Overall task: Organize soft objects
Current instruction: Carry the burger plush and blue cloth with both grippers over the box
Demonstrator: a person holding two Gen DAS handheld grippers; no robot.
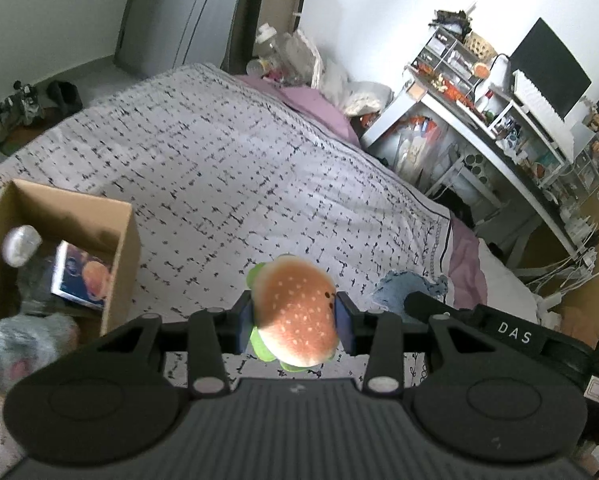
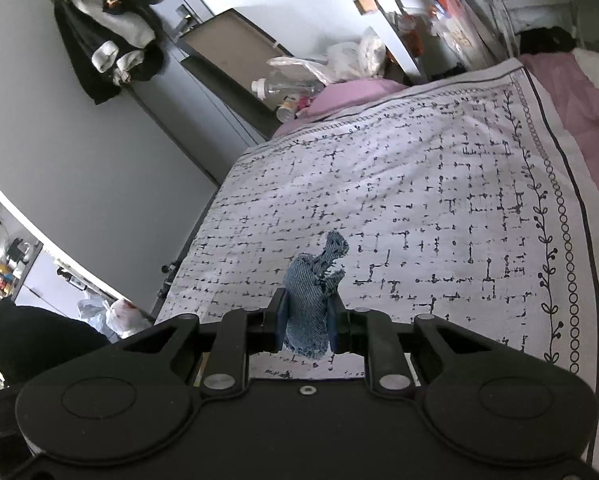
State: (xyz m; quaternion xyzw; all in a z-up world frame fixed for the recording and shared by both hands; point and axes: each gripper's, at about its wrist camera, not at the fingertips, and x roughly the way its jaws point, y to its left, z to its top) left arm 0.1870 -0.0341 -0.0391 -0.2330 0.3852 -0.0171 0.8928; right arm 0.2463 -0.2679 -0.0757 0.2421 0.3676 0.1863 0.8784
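Observation:
My left gripper (image 1: 295,320) is shut on a plush hamburger (image 1: 295,312), orange bun with green lettuce edges, held above the patterned bed cover (image 1: 219,160). My right gripper (image 2: 306,320) is shut on a frayed blue denim cloth piece (image 2: 311,292), held above the same bed cover (image 2: 419,200). The denim cloth (image 1: 407,286) and the right gripper's body show in the left wrist view, just right of the hamburger. A cardboard box (image 1: 115,216) stands on the bed at the left, holding a book and wrapped items.
A cluttered white desk (image 1: 499,136) with a monitor (image 1: 551,68) stands right of the bed. Pink pillows (image 1: 319,108) and plastic bags lie at the bed's head. Clothes hang on a door (image 2: 107,40). The bed's right edge shows pink sheet (image 2: 571,96).

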